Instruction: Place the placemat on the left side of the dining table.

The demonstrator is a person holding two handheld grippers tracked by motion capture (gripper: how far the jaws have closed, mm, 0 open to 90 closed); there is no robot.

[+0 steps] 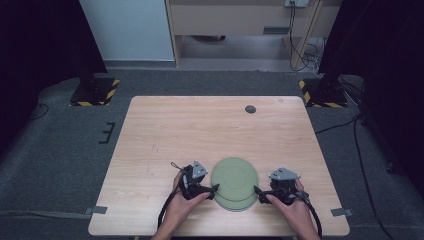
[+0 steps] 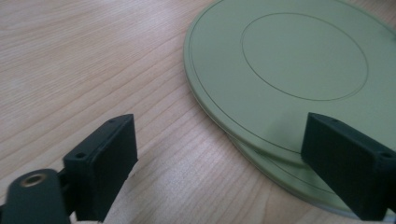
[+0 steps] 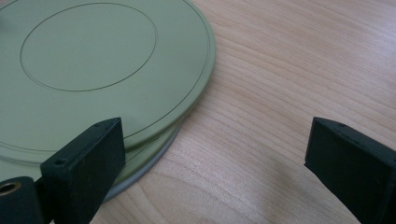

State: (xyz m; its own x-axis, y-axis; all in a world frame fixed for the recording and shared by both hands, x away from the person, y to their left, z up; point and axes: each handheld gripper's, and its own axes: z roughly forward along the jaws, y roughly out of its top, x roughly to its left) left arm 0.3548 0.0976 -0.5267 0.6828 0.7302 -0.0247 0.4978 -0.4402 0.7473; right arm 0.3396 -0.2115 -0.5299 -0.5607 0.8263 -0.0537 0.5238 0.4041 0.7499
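Two stacked plates (image 1: 234, 182) on table (image 1: 175, 130) near front edge, top plate seemingly offset rearward.

Two stacked green plates (image 3: 93, 60) lie on the desk (image 3: 299, 70), the upper shifted off the lower, while the right gripper's (image 3: 212, 163) black fingers (image 3: 88, 163) stand wide apart, straddling their rim.

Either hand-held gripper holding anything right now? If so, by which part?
Nothing is held. The left hand-held gripper and right hand-held gripper both stand open beside opposite edges of the stacked round pale-green plates; no pad presses on a rim.
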